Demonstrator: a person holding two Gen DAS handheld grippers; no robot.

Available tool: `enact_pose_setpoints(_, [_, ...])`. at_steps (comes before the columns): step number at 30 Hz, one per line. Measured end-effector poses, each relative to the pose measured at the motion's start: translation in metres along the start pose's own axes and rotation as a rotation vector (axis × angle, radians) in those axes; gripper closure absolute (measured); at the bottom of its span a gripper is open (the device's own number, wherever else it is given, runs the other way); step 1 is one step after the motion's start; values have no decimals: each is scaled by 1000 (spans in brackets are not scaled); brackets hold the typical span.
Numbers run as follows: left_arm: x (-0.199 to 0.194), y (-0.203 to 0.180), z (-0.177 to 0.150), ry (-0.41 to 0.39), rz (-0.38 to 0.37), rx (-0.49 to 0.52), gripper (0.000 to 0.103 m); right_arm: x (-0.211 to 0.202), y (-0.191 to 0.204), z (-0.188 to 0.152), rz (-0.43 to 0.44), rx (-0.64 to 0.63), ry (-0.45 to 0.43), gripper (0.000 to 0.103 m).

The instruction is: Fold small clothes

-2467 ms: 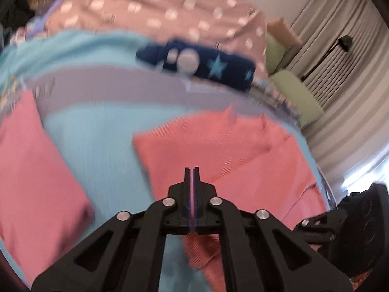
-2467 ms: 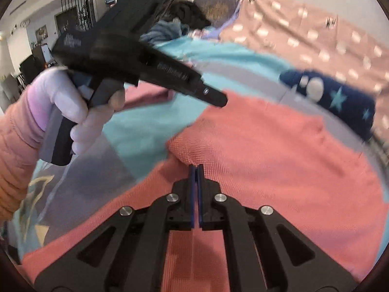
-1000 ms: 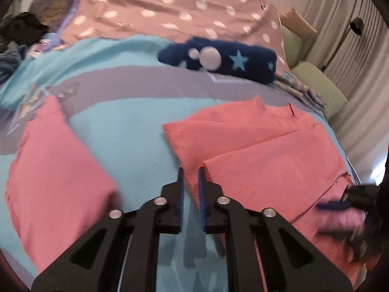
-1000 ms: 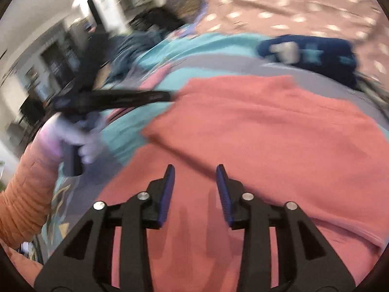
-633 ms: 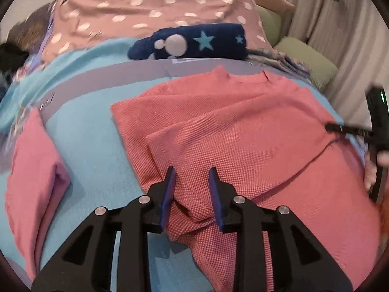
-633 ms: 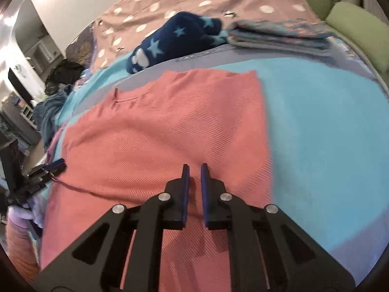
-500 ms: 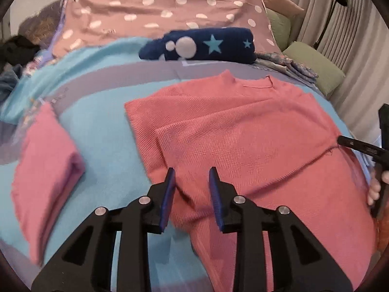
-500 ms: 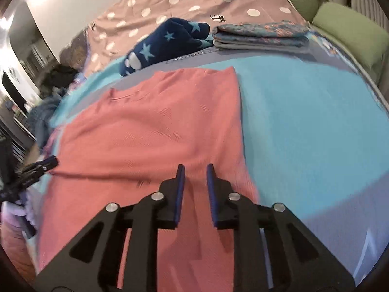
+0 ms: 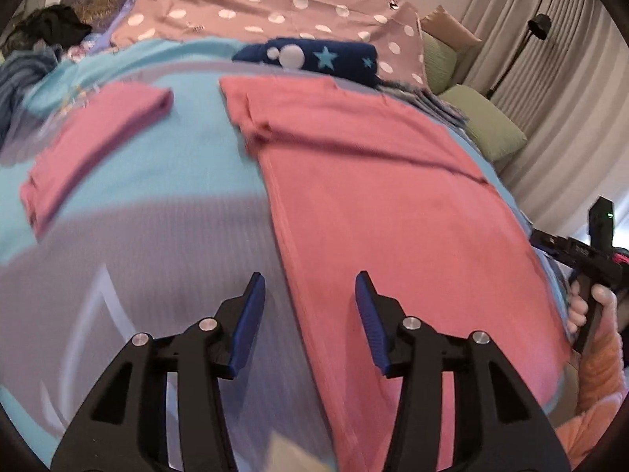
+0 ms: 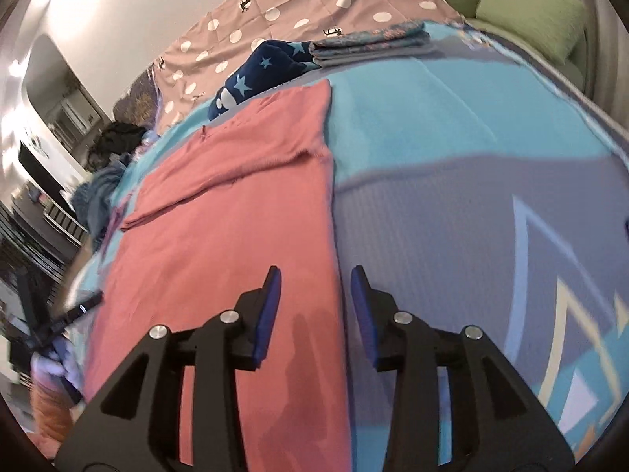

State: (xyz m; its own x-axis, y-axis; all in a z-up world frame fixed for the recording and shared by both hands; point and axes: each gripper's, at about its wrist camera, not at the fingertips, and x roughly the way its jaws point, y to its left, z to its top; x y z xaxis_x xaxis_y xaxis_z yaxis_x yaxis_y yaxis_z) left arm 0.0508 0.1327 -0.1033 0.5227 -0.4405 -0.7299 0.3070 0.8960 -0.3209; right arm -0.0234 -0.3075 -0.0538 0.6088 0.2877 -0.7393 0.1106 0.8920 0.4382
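A salmon-pink knit top (image 9: 377, 196) lies flat on the bed, its sleeves folded in across the chest; it also shows in the right wrist view (image 10: 236, 212). My left gripper (image 9: 310, 295) is open and empty, its jaws straddling the top's left side edge near the hem. My right gripper (image 10: 314, 287) is open and empty, its jaws straddling the top's right side edge near the hem. The right gripper also shows at the right of the left wrist view (image 9: 578, 251).
A folded pink garment (image 9: 90, 137) lies to the left on the blue and grey bedspread (image 9: 137, 244). A navy star-patterned roll (image 9: 314, 59) and a folded grey stack (image 10: 369, 43) sit at the head end before a polka-dot quilt (image 9: 255, 4). Green cushions (image 10: 526, 19) lie right.
Both grippers let go of the folded-in sleeves, drew back toward the hem end of the top and opened wide over its two side edges.
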Motion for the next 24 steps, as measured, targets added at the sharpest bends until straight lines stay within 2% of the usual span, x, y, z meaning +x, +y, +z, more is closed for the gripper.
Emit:
enact_pose_setpoints(5, [-14,-5,-27,5,-35,-23,54,-14,-12,-28,50,48,31,65])
enact_pose_setpoints(10, [-29,-15,-55,47,-72,7,54,-40,-20,-61,125,41,76,66])
enact_pose_setpoints(16, [-55,-20,-97,87,-215,-73,54,-77,-36,-113,257,80,102,66])
enact_pose_setpoints(19, [-62,-25,-108,121,-263,-84,54,-88,-40,-132,309,103,104,66])
enact_pose_setpoints(24, [-61,-30,-115,139,-285,-96,54,-86,-42,-138,374,135,108,66])
